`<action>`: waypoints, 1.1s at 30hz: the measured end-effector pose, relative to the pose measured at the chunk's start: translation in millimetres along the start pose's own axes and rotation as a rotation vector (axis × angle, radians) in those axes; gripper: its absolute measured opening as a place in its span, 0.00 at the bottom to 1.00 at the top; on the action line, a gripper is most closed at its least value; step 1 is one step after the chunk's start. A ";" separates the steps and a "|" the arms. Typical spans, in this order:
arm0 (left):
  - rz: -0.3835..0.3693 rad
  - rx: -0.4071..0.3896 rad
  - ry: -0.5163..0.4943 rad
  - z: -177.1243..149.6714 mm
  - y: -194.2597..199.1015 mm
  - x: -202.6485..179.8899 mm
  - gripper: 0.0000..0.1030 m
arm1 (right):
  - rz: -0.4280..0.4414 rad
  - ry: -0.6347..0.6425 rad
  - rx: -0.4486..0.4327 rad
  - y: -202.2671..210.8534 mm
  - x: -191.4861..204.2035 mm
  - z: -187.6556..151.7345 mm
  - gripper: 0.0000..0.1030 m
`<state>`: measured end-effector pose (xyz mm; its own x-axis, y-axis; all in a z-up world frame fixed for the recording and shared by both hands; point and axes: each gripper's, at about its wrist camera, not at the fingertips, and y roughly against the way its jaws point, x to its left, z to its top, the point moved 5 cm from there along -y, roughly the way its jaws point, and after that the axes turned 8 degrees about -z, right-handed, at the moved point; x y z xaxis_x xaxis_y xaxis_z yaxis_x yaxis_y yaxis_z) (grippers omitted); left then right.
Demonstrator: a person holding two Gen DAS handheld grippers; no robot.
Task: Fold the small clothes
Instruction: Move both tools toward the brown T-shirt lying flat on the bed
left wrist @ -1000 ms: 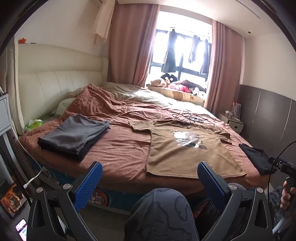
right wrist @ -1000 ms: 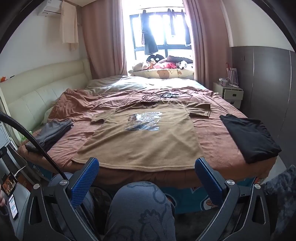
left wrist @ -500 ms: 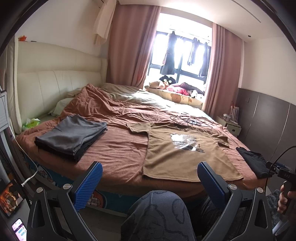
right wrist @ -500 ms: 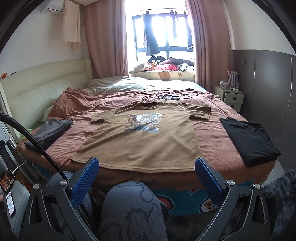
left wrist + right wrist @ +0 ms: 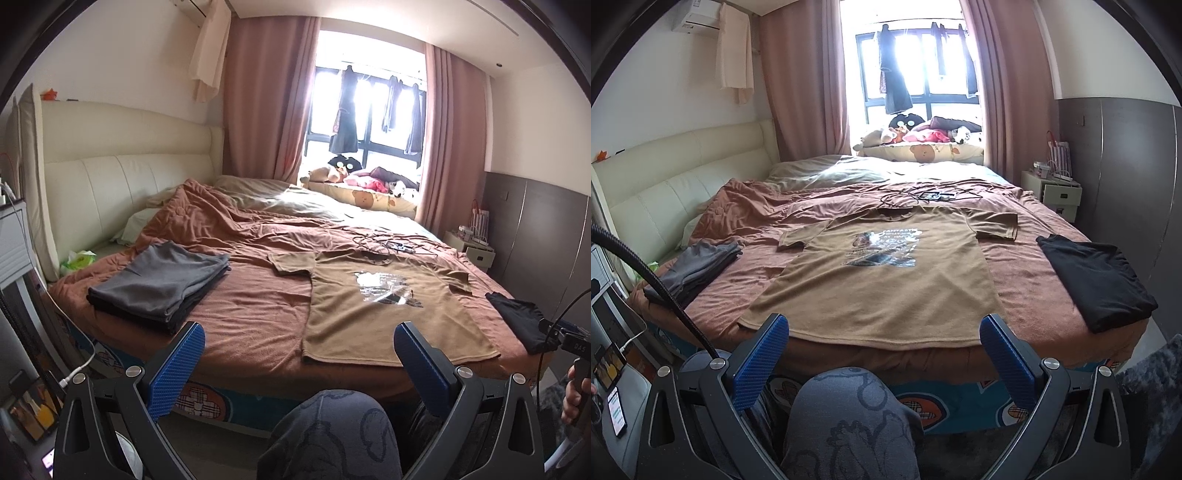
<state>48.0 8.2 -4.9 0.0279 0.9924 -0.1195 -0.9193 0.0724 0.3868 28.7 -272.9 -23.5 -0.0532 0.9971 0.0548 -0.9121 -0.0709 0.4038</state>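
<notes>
The left gripper [image 5: 299, 365] and the right gripper [image 5: 882, 350] both sit with jaws wide apart, holding nothing. The tan T-shirt [image 5: 875, 288], centre frame, lies flat on the bed [image 5: 1027, 273]. We judge it light and limp, best pinched at hem corners; long axis runs hem-near to collar-far.

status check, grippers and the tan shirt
Left hand-held gripper and right hand-held gripper open, empty, short of bed. Tan t-shirt flat, unfolded. Cables beyond collar, not obstructing.
</notes>
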 end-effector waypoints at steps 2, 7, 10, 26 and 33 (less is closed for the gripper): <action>0.004 0.002 0.010 0.3 1.2 1.1 1.00 | 0.004 -0.003 0.000 -1.0 -0.1 -0.4 1.00; 0.011 -0.007 0.029 3.7 2.6 3.6 1.00 | 0.005 0.007 0.004 -7.7 1.3 2.8 1.00; 0.008 0.003 0.065 2.1 -3.0 7.3 1.00 | 0.004 0.005 0.004 -13.0 2.1 6.3 1.00; 0.055 -0.004 0.066 12.7 -48.1 17.7 1.00 | 0.042 0.007 -0.012 -67.9 12.7 30.2 1.00; 0.025 0.037 0.060 12.7 -72.4 14.6 1.00 | 0.069 0.032 0.018 -96.2 25.5 37.8 1.00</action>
<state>119.9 18.7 -23.0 -0.0193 0.9863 -0.1639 -0.9043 0.0527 0.4237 130.5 -241.8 -26.4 -0.1294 0.9901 0.0537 -0.8983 -0.1400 0.4166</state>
